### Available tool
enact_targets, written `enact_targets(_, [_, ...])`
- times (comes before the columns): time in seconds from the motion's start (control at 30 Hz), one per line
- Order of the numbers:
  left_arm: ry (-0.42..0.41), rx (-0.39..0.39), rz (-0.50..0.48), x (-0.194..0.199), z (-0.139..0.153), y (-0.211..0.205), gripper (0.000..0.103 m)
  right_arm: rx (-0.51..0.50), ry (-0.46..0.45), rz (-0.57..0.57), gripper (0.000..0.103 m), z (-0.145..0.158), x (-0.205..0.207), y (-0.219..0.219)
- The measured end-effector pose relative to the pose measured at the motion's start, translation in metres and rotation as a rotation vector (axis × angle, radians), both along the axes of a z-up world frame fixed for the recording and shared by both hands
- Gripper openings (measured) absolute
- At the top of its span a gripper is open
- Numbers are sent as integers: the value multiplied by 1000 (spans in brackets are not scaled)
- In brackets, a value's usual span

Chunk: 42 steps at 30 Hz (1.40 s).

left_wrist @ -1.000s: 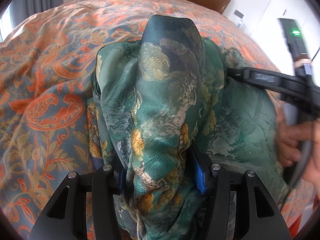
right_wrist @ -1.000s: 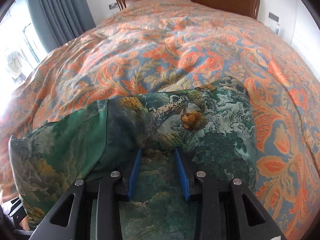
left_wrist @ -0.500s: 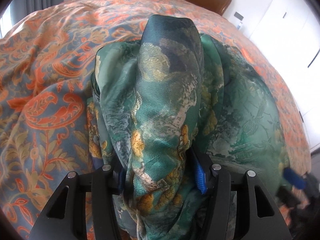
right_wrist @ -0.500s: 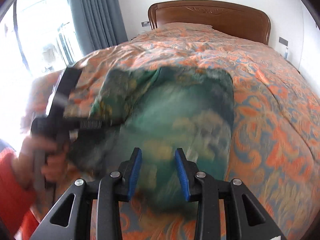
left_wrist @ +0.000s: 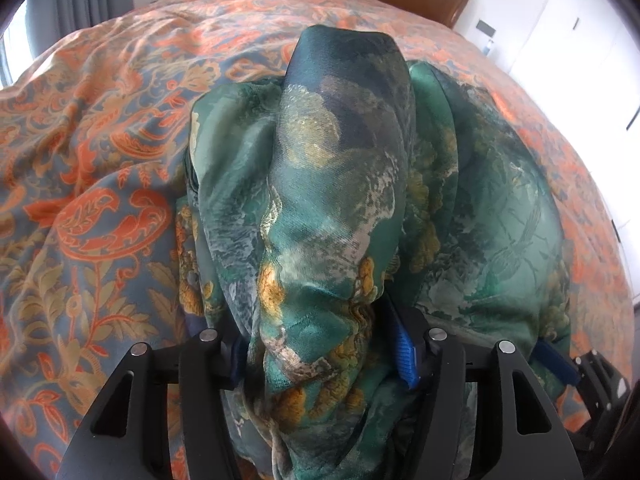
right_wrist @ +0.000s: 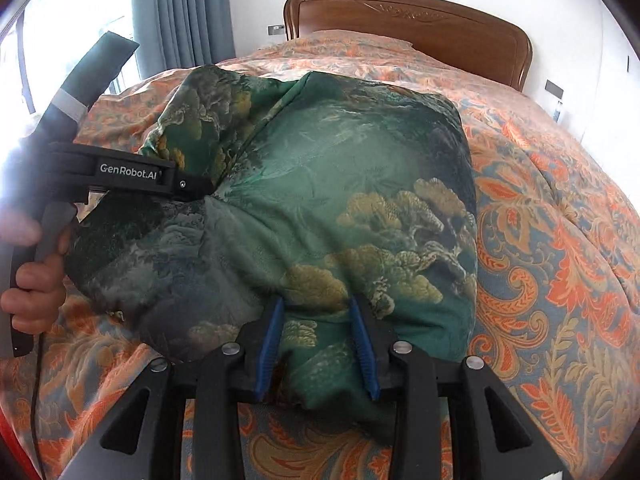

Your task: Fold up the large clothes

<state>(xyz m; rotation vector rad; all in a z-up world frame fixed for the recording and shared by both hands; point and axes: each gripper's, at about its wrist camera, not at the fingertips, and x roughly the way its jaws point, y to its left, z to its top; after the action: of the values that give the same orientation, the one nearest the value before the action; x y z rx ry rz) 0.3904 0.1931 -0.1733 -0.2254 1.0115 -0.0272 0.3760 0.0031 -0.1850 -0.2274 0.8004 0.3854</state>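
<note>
A green patterned silk garment (right_wrist: 340, 208) lies folded in a bundle on the bed; it also fills the left wrist view (left_wrist: 340, 200). My left gripper (left_wrist: 320, 344) is shut on a bunched fold of it, which drapes over the fingers. From the right wrist view the left gripper (right_wrist: 200, 190) pinches the garment's left side. My right gripper (right_wrist: 316, 340) has its blue pads either side of the garment's near edge, with a gap still showing. The right gripper's blue pad (left_wrist: 556, 360) shows at the garment's lower right corner.
The bed is covered by an orange and blue paisley bedspread (right_wrist: 560, 260). A wooden headboard (right_wrist: 408, 20) stands at the far end. Grey curtains (right_wrist: 180, 20) and a bright window are at the left. White wall and cupboards (left_wrist: 580, 40) are on the right.
My right gripper pulled back off the garment, swung away, then came up to its near edge. The left gripper stayed shut on the bunched fold.
</note>
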Motion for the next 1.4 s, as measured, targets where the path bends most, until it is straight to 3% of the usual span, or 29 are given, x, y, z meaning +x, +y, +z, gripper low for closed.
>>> enact_targets(0.07, [-29, -22, 10, -9, 10, 3, 70, -12, -32, -5, 35, 7, -6, 0])
enact_targets(0.13, [-69, -43, 29, -23, 25, 8, 88, -17, -76, -17, 36, 19, -19, -4])
enact_targets(0.17, [-94, -48, 50, -32, 33, 12, 91, -13, -110, -28, 41, 30, -29, -8])
enact_targets(0.27, [-156, -95, 56, -60, 53, 20, 93, 27, -172, -85, 71, 54, -61, -31])
enact_targets(0.33, [-187, -67, 72, -82, 61, 19, 101, 49, -218, -116, 76, 64, -83, -48])
enact_targets(0.4, [-209, 9, 78, -99, 65, 12, 102, 36, -274, -136, 81, 70, -105, -66])
enact_targets(0.5, [-209, 163, 68, -130, 58, -4, 102, -28, -310, -151, 81, 66, -128, -90])
enact_targets(0.6, [-153, 194, 54, -149, 41, -17, 102, -61, -272, -205, 81, 56, -137, -115])
enact_targets(0.73, [-69, 157, 8, -167, 17, -32, 102, -59, -231, -277, 81, 44, -140, -136])
enact_targets(0.87, [-54, 129, 25, -178, 7, -34, 102, -61, -216, -278, 81, 41, -141, -133])
enact_targets(1.07, [36, -1, 33, -176, -17, -17, 101, -53, -231, -241, 81, 46, -144, -120])
enact_targets(1.27, [64, 27, 26, -171, -26, -14, 102, -43, -227, -239, 81, 46, -147, -119])
enact_targets(1.4, [81, 116, -2, -177, -37, -23, 102, -40, -222, -247, 81, 46, -147, -122])
